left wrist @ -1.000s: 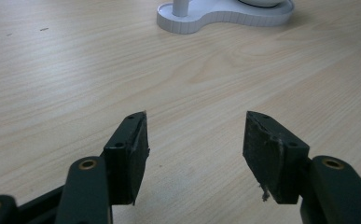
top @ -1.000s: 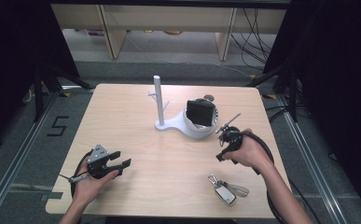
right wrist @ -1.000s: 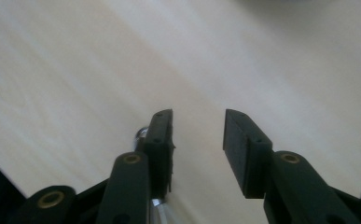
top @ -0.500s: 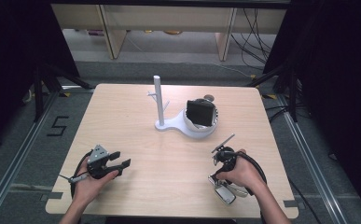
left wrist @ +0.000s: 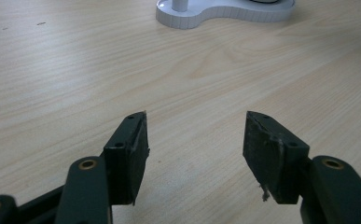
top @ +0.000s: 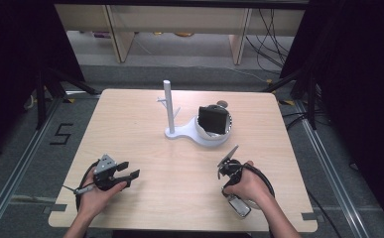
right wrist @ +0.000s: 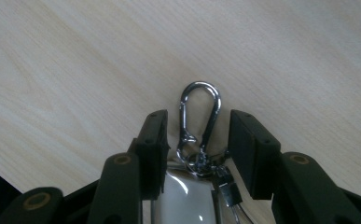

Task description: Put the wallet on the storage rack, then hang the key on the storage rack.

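Note:
A key fob (top: 239, 206) on a silver carabiner (right wrist: 200, 109) lies on the wooden table (top: 179, 173) near the front right edge. My right gripper (right wrist: 197, 126) points down over it, and a hand covers most of it in the high view (top: 231, 191). Its jaws have just been closing. The carabiner and the fob's white top (right wrist: 183, 196) sit between the pads, with a gap on each side of the carabiner. My left gripper (top: 128, 169) rests at the front left, open (left wrist: 194, 126), nothing between its pads.
A white stand (top: 179, 131) with an upright post (top: 167, 104) stands mid-table, its base also in the left gripper view (left wrist: 225, 11). A black object (top: 213, 120) sits in its bowl. Dark frame legs and cables surround the table.
The right hand came from beside the white stand toward the front edge and dropped over the key fob, which now lies between its jaws. The left hand has not moved.

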Tool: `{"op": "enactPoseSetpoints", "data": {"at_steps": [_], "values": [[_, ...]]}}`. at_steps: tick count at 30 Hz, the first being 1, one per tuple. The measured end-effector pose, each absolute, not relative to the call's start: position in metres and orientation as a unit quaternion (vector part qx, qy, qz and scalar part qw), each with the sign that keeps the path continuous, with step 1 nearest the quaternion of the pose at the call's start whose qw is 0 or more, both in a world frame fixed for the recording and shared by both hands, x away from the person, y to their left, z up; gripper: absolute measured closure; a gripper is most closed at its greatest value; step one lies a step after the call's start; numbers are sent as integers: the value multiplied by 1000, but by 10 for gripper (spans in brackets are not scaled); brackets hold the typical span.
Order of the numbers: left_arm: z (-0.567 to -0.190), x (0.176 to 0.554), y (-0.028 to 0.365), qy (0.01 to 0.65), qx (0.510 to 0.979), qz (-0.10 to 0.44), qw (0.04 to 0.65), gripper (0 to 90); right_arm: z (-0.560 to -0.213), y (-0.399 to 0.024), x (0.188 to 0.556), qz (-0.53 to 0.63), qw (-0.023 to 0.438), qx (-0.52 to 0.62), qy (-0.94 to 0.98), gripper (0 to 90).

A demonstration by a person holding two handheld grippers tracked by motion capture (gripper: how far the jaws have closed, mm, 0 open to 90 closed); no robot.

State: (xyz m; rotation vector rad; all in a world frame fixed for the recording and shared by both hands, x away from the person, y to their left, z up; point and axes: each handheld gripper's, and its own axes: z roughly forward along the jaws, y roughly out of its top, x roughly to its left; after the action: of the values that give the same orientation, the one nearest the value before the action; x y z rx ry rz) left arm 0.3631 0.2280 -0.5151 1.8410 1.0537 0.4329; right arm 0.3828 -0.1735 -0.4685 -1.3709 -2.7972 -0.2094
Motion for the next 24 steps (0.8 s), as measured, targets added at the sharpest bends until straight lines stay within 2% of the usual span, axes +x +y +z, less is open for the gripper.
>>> {"op": "enactPoseSetpoints", "data": {"at_steps": [10,11,22,24], "values": [[-514,365,228,431,748,175,472,399,-474,-167,385,-39,-1,-440,-897,607],[-514,365,228,431,749,176,472,399,-474,-166,384,-38,10,-443,-896,609],[-515,363,229,432,747,173,474,399,-474,-161,384,-21,-10,-440,-898,628],[-514,363,229,432,748,176,472,399,-474,-160,383,-18,-1,-443,-896,642]]}}
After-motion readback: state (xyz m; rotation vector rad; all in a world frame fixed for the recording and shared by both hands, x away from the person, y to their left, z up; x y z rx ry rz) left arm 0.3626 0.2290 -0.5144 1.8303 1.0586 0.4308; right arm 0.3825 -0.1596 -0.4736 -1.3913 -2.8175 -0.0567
